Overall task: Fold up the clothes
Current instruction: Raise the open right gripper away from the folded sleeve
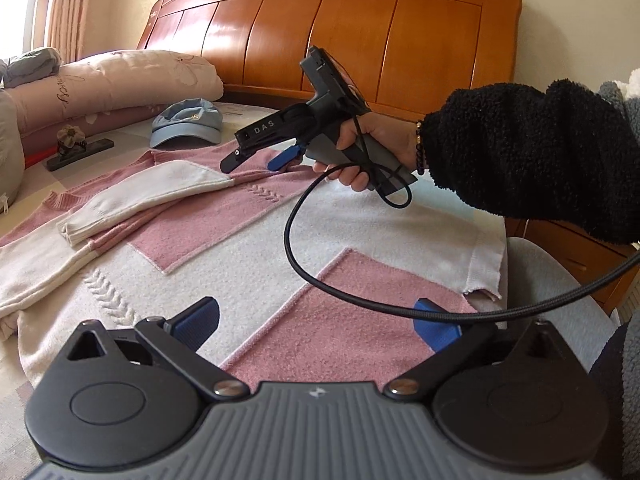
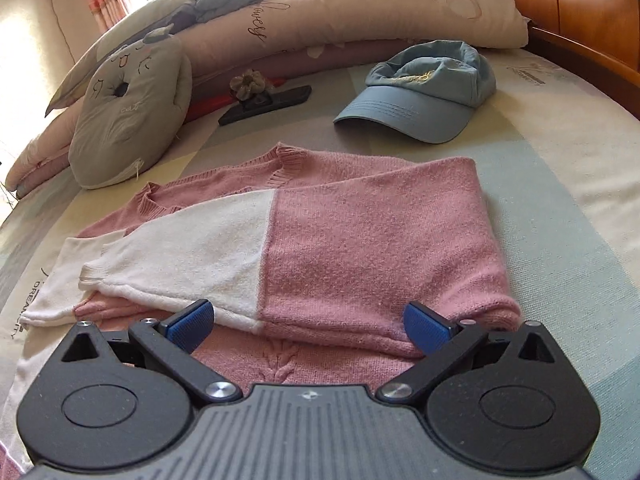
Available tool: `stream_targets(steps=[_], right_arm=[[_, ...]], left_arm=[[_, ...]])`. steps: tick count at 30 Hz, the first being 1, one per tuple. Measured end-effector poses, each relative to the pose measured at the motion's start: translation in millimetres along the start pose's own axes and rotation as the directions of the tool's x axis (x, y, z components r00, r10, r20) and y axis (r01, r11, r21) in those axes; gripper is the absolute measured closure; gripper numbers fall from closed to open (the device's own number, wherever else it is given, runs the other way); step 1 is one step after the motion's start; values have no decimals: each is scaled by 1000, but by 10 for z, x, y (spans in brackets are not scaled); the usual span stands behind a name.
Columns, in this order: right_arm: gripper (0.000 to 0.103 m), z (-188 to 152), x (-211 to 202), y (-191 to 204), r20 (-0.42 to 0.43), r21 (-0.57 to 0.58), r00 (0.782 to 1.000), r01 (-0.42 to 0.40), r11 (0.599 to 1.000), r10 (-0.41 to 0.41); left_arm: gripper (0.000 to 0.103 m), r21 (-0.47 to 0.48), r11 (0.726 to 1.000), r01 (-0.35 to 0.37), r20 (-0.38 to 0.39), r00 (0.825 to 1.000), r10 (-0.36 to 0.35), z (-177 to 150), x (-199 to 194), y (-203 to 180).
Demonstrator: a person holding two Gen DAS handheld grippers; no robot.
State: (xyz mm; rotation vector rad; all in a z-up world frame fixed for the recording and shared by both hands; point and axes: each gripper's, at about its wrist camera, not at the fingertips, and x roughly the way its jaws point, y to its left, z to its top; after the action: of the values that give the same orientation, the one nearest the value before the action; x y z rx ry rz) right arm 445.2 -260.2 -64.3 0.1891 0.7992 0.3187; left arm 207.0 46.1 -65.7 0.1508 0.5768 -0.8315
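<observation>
A pink and white knit sweater (image 1: 256, 240) lies flat on the bed, with one pink and white sleeve (image 2: 224, 252) folded across its chest. My left gripper (image 1: 316, 322) is open and empty, low over the sweater's hem. My right gripper (image 2: 308, 322) is open and empty, just above the folded sleeve near the shoulder. It also shows in the left wrist view (image 1: 256, 160), held by a hand in a black fleece sleeve, its cable looping over the sweater.
A blue cap (image 2: 420, 96) lies beyond the sweater's collar. A black hair clip with a flower (image 2: 260, 98) and a grey cat cushion (image 2: 132, 120) lie to the left, before rolled quilts (image 2: 360, 12). The wooden headboard (image 1: 340, 36) stands behind.
</observation>
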Motion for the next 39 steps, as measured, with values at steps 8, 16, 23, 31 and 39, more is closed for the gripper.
stream_targets(steps=[8, 16, 23, 31, 39], right_arm=[[0, 103, -97, -187, 47, 55, 997, 54, 997, -57], [0, 138, -350, -134, 70, 5, 997, 43, 999, -43], [0, 36, -366, -294, -57, 102, 991, -115, 988, 122], [1, -154, -102, -221, -54, 5, 997, 51, 999, -50], [0, -106, -352, -206, -68, 41, 995, 72, 997, -69]], left_arm=[[1, -7, 1000, -6, -6, 1000, 6, -14, 15, 18], [1, -9, 1000, -19, -16, 1000, 19, -24, 24, 35], [1, -14, 1000, -25, -30, 999, 24, -41, 57, 66], [1, -12, 999, -44, -70, 997, 43, -87, 142, 89], [1, -33, 993, -115, -100, 989, 111, -115, 144, 188]])
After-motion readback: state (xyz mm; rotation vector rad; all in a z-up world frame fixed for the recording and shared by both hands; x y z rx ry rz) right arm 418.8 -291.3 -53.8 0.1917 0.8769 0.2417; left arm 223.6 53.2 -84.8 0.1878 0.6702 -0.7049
